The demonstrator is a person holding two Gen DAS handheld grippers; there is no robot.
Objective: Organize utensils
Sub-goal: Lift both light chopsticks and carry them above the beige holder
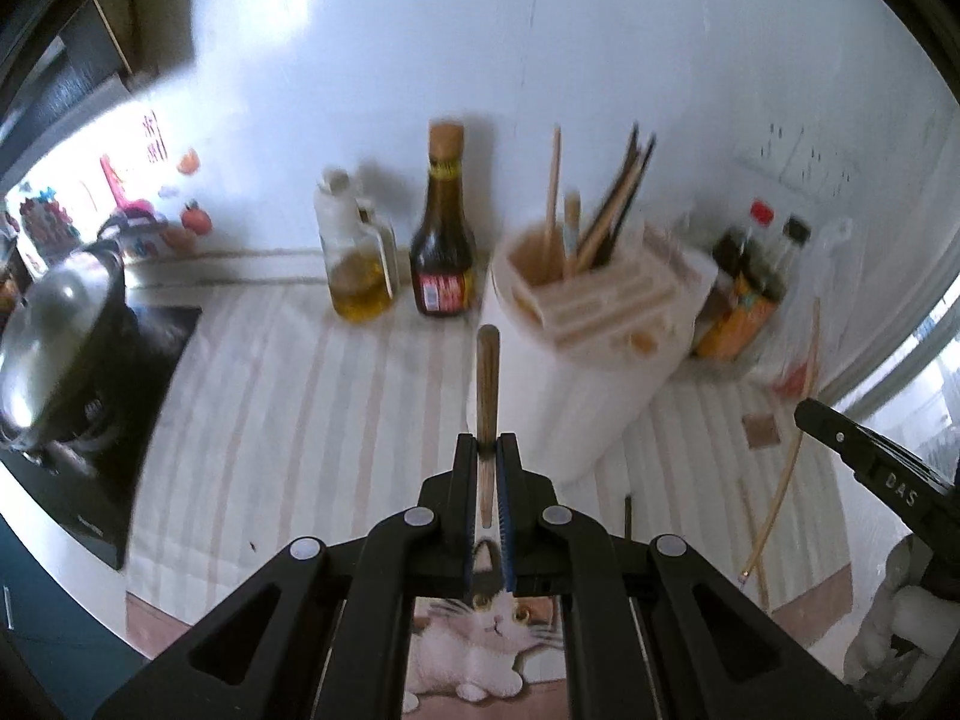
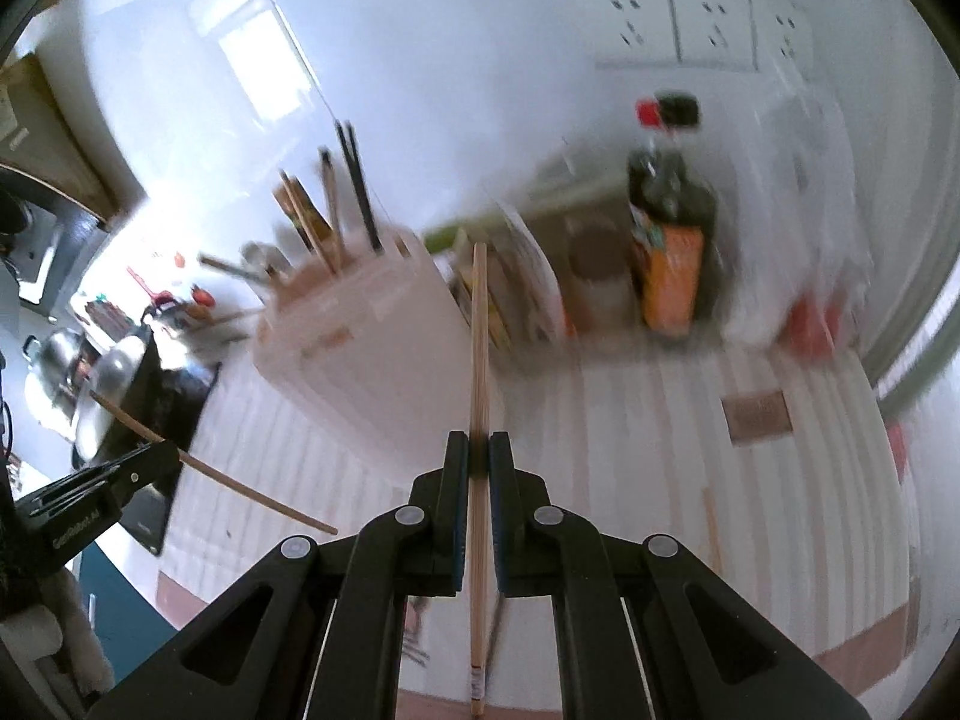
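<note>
Both grippers, left (image 1: 487, 441) and right (image 2: 478, 438), are each pinching one slender, pale wooden chopstick (image 1: 486, 384) (image 2: 479, 360) above the striped mat (image 1: 270, 420), facing a white utensil holder (image 1: 585, 294) against the white wall (image 1: 420, 60).

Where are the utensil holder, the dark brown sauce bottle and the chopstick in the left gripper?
utensil holder (image 1: 591, 294), left wrist view, front wall.
dark brown sauce bottle (image 1: 443, 228), left wrist view, body.
chopstick (image 1: 487, 378), left wrist view, shaft above the jaws.
</note>
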